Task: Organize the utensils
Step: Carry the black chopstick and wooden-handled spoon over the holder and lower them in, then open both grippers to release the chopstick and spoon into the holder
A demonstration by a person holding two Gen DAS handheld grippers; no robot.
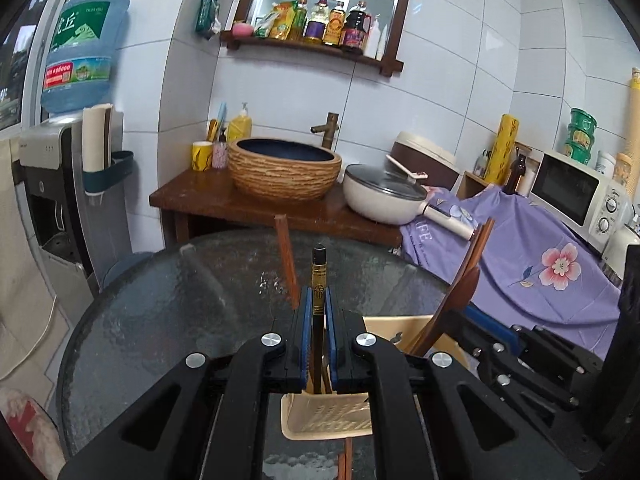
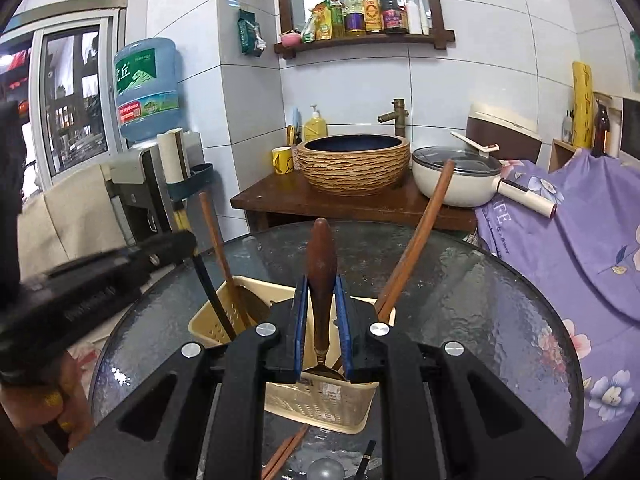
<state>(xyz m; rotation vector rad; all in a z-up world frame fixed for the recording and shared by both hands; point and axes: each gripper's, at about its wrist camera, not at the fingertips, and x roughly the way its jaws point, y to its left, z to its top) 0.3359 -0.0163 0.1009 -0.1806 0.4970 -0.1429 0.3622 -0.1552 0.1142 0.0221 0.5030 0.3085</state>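
Observation:
In the left wrist view my left gripper (image 1: pixel 319 300) is shut on a black chopstick (image 1: pixel 319 268) with a gold band, its lower end inside the beige slotted basket (image 1: pixel 328 420). In the right wrist view my right gripper (image 2: pixel 322 292) is shut on a wooden-handled spoon (image 2: pixel 320 256), whose metal bowl hangs down into the basket (image 2: pixel 216 328). A brown chopstick (image 2: pixel 216 236) and a long wooden handle (image 2: pixel 420 236) lean in the basket. The left gripper (image 2: pixel 120 272) shows at the left with the black chopstick (image 2: pixel 212 296). The right gripper (image 1: pixel 532 356) shows at the right.
The basket stands on a round glass table (image 2: pixel 480 300). Loose brown chopsticks (image 2: pixel 284 456), a grey rounded utensil (image 2: pixel 326 470) and a black chopstick (image 2: pixel 366 456) lie at its near edge. Behind are a wooden counter with a basin (image 2: pixel 354 164), a white pan (image 2: pixel 456 180) and a purple cloth (image 2: pixel 580 240).

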